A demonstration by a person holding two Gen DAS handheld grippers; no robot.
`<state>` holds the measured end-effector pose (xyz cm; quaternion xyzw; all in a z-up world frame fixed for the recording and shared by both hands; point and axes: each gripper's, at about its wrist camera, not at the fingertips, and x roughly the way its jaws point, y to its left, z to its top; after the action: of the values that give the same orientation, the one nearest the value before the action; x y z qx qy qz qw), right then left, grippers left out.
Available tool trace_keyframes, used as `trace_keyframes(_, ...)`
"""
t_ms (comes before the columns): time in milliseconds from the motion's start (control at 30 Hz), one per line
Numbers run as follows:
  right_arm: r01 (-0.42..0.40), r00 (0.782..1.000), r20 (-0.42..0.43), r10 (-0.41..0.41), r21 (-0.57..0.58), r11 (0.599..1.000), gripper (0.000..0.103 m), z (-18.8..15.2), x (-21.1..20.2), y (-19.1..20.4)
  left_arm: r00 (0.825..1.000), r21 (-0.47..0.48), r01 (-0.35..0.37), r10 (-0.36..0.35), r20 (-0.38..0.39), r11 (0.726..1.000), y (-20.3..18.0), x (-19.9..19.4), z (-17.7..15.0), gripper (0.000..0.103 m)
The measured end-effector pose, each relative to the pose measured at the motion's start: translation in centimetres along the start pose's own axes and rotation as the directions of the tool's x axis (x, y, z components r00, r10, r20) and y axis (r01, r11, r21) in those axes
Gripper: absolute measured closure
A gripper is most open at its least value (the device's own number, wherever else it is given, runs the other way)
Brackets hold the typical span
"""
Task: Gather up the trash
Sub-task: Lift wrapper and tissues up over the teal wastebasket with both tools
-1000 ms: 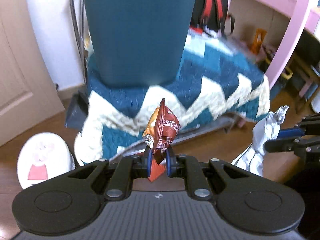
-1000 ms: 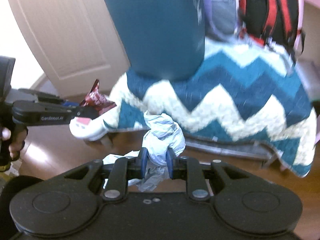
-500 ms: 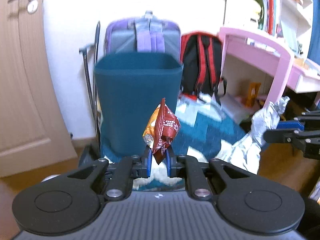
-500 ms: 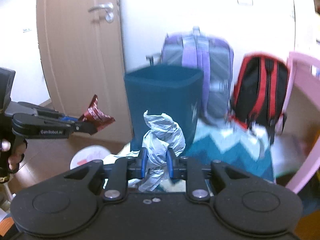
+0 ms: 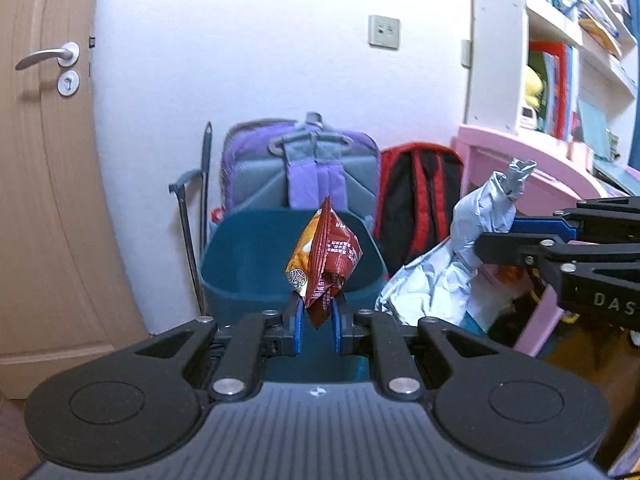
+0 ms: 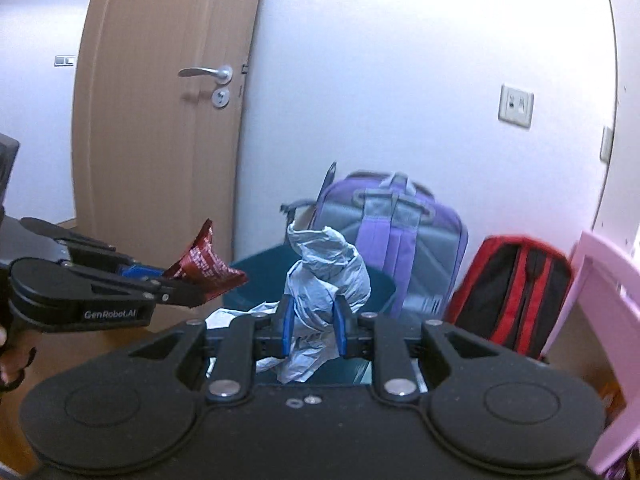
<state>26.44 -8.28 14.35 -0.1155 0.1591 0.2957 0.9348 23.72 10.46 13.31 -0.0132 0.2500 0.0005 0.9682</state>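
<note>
My left gripper is shut on a red and orange snack wrapper and holds it up in front of a dark teal bin, above its rim. My right gripper is shut on a crumpled grey plastic bag, also raised before the bin. In the right wrist view the left gripper and the wrapper show at the left. In the left wrist view the right gripper and the bag show at the right.
A purple and grey backpack and a red and black backpack lean on the white wall behind the bin. A pink desk with shelves stands at the right. A wooden door is at the left.
Both grippers have risen with their trash, from low beside the bin and the zigzag blanket to above the bin's rim. The bin's opening now shows.
</note>
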Motion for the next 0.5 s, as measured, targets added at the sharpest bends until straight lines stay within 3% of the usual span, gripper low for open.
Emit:
trace_keyframes(233, 0.029, 1.0, 0.009, -0.029, 0.008, 1.0, 0.083, 2.9, 6.0, -1.1, 0.999, -0.001, -0.053, 0.053, -0.005, 0.999, 1.8, 4.3, 3.4, 0.089)
trace_keyframes(500, 0.02, 0.998, -0.064, -0.016, 0.056, 0.998, 0.083, 2.5, 13.7, -2.6, 0.993, 0.007, -0.083, 0.083, -0.085, 0.997, 3.7, 11.7, 4.2, 0.089)
